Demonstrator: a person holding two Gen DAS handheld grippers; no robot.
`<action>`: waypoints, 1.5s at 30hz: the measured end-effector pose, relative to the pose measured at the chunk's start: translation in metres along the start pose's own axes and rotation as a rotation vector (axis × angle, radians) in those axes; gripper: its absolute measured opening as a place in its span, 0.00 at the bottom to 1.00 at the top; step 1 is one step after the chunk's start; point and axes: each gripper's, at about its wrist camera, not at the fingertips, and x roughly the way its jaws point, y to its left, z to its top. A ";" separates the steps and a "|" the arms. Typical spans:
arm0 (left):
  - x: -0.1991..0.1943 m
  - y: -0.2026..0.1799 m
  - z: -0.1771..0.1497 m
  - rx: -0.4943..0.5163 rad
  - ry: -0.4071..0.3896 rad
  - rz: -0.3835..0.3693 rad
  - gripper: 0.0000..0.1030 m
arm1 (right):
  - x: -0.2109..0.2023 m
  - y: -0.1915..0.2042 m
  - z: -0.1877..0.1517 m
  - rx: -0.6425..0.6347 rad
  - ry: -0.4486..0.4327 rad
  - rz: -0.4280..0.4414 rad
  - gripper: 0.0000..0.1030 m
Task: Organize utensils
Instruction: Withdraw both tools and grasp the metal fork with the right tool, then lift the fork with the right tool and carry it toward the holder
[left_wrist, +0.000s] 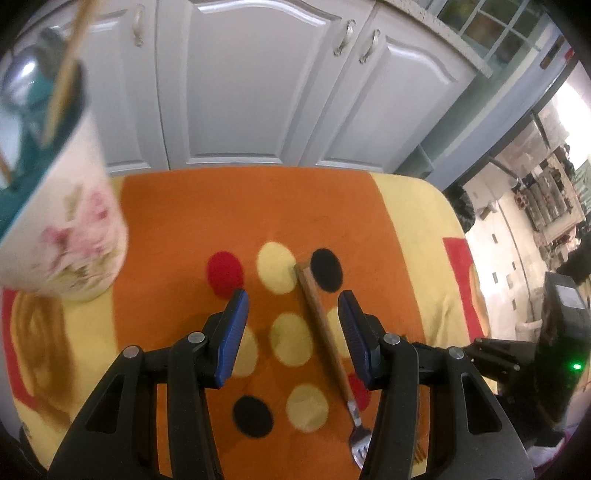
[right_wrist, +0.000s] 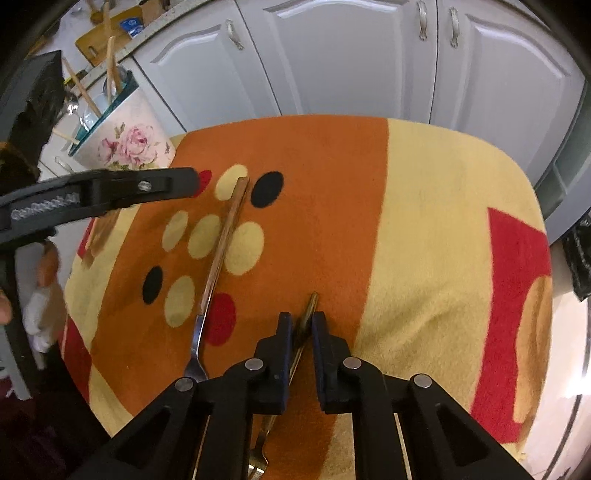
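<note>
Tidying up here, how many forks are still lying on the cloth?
2: one wooden-handled fork across the dots, one fork between the right gripper pads. Holder contents unclear.

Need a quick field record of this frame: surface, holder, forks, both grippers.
surface: patterned cloth, orange and yellow with dots
holder: floral container at the far left corner, wooden-handled utensils standing in it
fork 1: wooden-handled fork flat on the cloth, tines toward the cameras
fork 2: second fork, clamped by its handle
left gripper: open, straddling fork 1 without touching
right gripper: shut on fork 2
</note>
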 end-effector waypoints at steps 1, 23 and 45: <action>0.004 -0.002 0.002 0.003 0.006 0.002 0.48 | -0.001 -0.001 0.000 0.004 0.000 0.006 0.10; -0.040 0.006 -0.008 0.047 -0.028 -0.143 0.12 | -0.077 0.011 -0.009 -0.026 -0.215 0.134 0.05; -0.194 0.027 -0.036 0.062 -0.269 -0.131 0.09 | -0.123 0.079 0.011 -0.195 -0.359 0.168 0.05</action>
